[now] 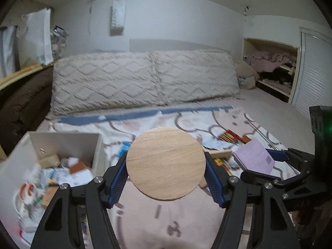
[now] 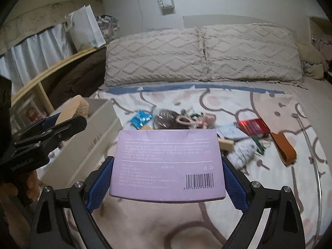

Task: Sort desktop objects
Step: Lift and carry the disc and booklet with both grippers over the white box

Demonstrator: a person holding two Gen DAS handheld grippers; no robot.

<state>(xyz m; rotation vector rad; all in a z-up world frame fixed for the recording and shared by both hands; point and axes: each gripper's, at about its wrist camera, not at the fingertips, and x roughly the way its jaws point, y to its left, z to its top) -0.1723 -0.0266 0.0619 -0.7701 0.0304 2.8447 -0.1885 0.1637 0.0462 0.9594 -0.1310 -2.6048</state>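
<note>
Your right gripper [image 2: 167,178] is clamped on the lilac box [image 2: 168,166], blue pads pressed against its two short sides, barcode face up. Your left gripper [image 1: 166,176] is clamped on the wooden disc [image 1: 165,164] the same way, pads on opposite edges, the disc lying flat between them. Both loads hang above the blanket [image 2: 228,108], clear of it.

Largest first: the bed, with two pillows [image 1: 145,78] along the far wall. Next the bin [image 1: 62,145], an open white box at the bed's left side, already holding a jumble of papers and small items. Then the loose pile [image 2: 182,120] in the middle of the blanket: a hair claw, a blue packet, a red box [image 2: 254,125], a tan strap [image 2: 283,148].

What matters for the drop, as I judge it: the bin lies to the left of both tools. Your left hand is the nearer one, the bin's wall just beside the disc. From the right wrist view, the left gripper [image 2: 49,132] sits between the lilac box and the bin, so the disc should probably go in first, then the box across.
</note>
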